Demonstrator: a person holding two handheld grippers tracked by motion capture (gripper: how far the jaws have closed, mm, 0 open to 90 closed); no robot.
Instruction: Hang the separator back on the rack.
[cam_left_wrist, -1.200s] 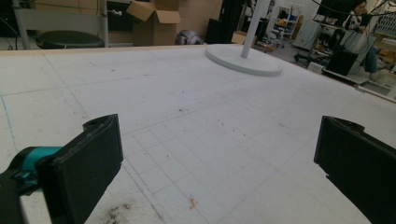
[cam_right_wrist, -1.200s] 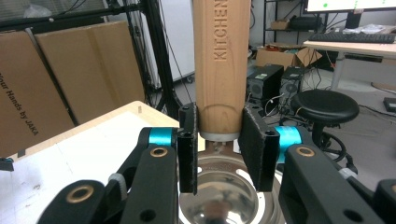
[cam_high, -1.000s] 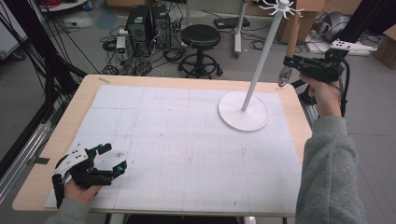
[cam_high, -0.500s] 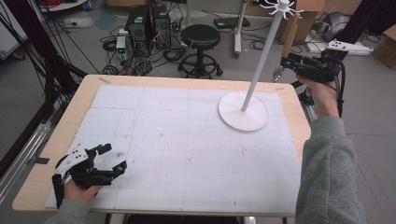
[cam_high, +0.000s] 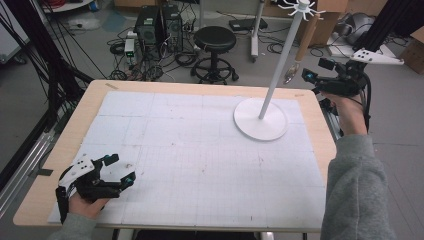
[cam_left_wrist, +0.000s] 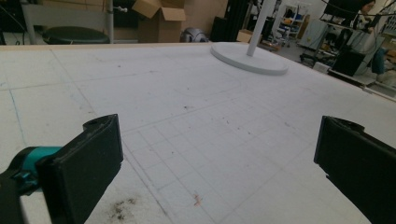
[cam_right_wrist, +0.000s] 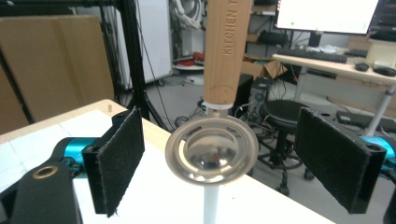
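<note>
A white stand (cam_high: 260, 119) with a round base and a thin pole rises at the table's far right. From its hooked top hangs a utensil (cam_high: 299, 50) with a wooden handle (cam_right_wrist: 226, 46) and a round metal head (cam_right_wrist: 211, 150). My right gripper (cam_high: 316, 69) is held in the air just right of the metal head, open. In the right gripper view the head hangs between the two pads without touching them. My left gripper (cam_high: 121, 168) rests open on the table's near left corner, with nothing between its jaws (cam_left_wrist: 219, 158). The stand's base (cam_left_wrist: 249, 58) lies far ahead of it.
A white gridded mat (cam_high: 200, 150) covers the wooden table. Behind the table's far edge stand a black stool (cam_high: 215, 42), computer towers (cam_high: 160, 25) and loose cables on the floor. A cardboard box (cam_high: 415, 50) sits far right.
My right gripper has shifted a little left, closer to the hanging utensil's metal head. The left gripper has stayed where it was.
</note>
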